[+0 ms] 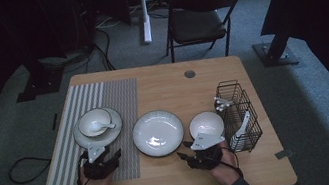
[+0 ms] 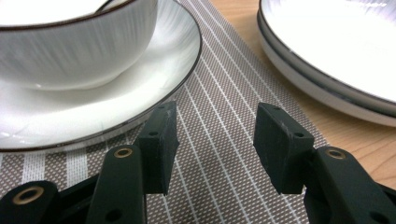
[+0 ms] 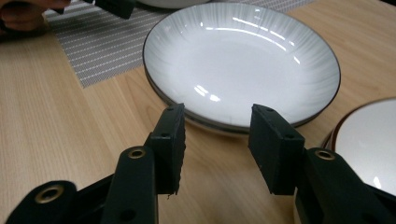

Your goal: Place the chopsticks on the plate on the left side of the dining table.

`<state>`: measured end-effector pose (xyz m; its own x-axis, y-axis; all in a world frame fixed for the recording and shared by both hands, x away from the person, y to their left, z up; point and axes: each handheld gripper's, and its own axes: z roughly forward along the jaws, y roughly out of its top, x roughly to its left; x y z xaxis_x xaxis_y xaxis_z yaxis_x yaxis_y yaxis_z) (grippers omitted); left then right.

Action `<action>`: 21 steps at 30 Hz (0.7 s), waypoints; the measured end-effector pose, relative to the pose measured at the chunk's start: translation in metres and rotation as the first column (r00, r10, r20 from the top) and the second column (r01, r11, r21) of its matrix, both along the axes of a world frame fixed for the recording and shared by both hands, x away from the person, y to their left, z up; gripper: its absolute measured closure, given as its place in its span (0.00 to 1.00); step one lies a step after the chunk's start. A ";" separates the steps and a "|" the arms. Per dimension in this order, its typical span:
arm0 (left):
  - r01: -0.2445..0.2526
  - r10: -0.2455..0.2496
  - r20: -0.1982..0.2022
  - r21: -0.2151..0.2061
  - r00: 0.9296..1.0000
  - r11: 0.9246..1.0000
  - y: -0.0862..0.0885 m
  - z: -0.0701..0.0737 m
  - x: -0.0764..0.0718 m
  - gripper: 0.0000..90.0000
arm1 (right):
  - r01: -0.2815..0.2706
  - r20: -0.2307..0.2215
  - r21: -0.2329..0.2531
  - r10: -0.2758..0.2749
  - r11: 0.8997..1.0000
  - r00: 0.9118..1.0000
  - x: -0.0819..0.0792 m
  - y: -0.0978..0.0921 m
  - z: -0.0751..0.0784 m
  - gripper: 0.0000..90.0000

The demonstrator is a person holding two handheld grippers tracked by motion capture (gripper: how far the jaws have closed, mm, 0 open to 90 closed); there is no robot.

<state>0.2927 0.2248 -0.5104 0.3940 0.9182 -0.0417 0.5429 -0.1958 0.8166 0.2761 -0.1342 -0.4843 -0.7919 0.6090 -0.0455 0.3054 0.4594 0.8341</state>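
High view: the large plate (image 1: 158, 132) is taken as landmark. Left gripper (image 1: 99, 163), jaws parted and empty, is held left of it, just short of the saucer (image 1: 98, 129). Right gripper (image 1: 204, 156), likewise parted, is held at its near right.

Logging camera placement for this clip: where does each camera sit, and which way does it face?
High view: above the person's side, facing forward and down on the table; both hands and tools show.
Left gripper view: on the left tool, low, facing the plate with bowl.
Right gripper view: on the right tool, facing the wide plate.
All three share that wide plate.
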 end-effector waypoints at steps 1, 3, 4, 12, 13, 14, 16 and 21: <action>0.001 -0.001 0.002 0.000 1.000 1.000 0.000 0.001 0.000 0.56 | 0.003 -0.004 0.006 -0.003 1.000 1.000 -0.001 -0.001 -0.002 0.62; 0.003 -0.003 0.002 0.000 1.000 1.000 -0.001 0.002 0.000 0.56 | 0.002 -0.008 0.014 -0.001 1.000 1.000 -0.005 -0.002 -0.005 0.62; 0.008 -0.008 0.002 -0.005 1.000 1.000 -0.002 0.003 0.001 0.56 | 0.001 -0.012 0.011 -0.001 1.000 1.000 -0.006 -0.002 -0.007 0.62; 0.043 -0.042 0.020 -0.002 0.999 0.999 -0.010 0.011 0.004 0.56 | -0.014 0.001 0.008 0.014 1.000 1.000 -0.015 -0.004 -0.009 0.62; 0.043 -0.042 0.020 -0.002 0.999 0.999 -0.010 0.011 0.004 0.56 | -0.014 0.001 0.008 0.014 1.000 1.000 -0.015 -0.004 -0.009 0.62; 0.050 -0.050 0.026 -0.004 0.998 0.999 -0.013 0.014 0.006 0.56 | -0.021 -0.003 0.006 0.021 1.000 1.000 -0.016 -0.004 -0.011 0.62; 0.063 -0.063 0.031 -0.001 0.998 0.998 -0.016 0.017 0.007 0.56 | -0.035 -0.006 -0.001 0.035 0.999 0.999 -0.016 -0.004 -0.013 0.61; 0.093 -0.093 0.039 -0.009 0.995 0.996 -0.023 0.026 0.015 0.56 | -0.051 -0.014 -0.011 0.051 0.999 0.999 -0.018 -0.004 -0.017 0.61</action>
<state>0.3075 0.2018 -0.4842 0.4793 0.8770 -0.0349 0.4909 -0.2349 0.8389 0.2584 -0.1385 -0.5013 -0.8224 0.5674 -0.0412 0.2926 0.4840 0.8247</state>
